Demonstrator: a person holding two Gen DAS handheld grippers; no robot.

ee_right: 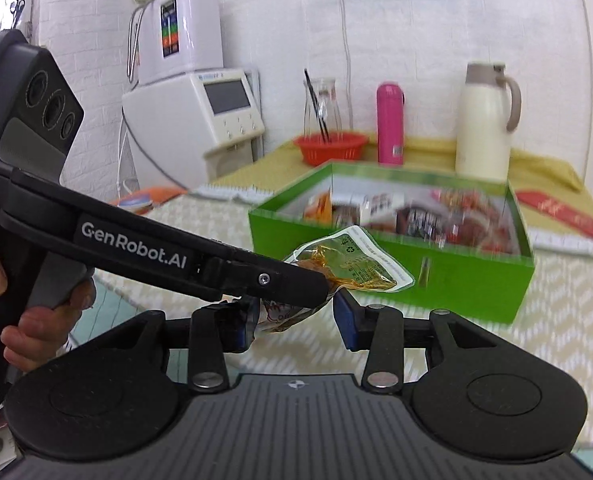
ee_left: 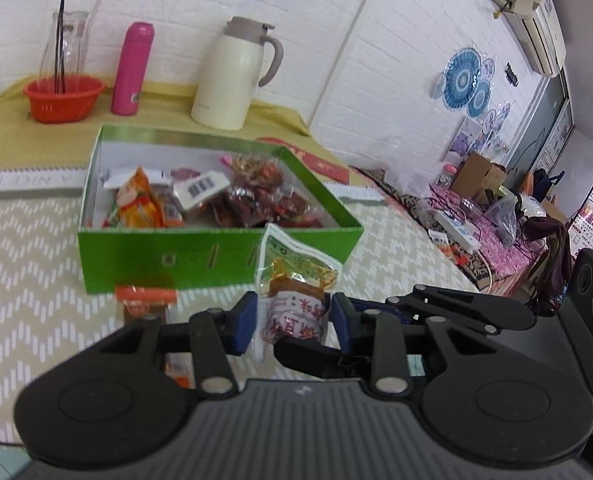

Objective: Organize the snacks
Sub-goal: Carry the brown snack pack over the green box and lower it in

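My left gripper (ee_left: 292, 320) is shut on a clear snack packet (ee_left: 296, 276) with brown contents and red print, held above the table in front of the open green box (ee_left: 216, 256). The box holds several snack packets (ee_left: 256, 196). In the right wrist view the left gripper's arm (ee_right: 176, 256) crosses from the left, holding the same packet (ee_right: 352, 260). My right gripper (ee_right: 296, 316) is open, its fingers (ee_right: 346, 320) around the packet's lower end without clamping it. The green box (ee_right: 456, 276) lies just behind.
An orange snack packet (ee_left: 146, 298) lies on the chevron tablecloth (ee_left: 28, 264) before the box. A red basket (ee_left: 64, 96), pink flask (ee_left: 132, 68) and cream jug (ee_left: 232, 76) stand at the back. A red envelope (ee_right: 562, 212) lies right of the box.
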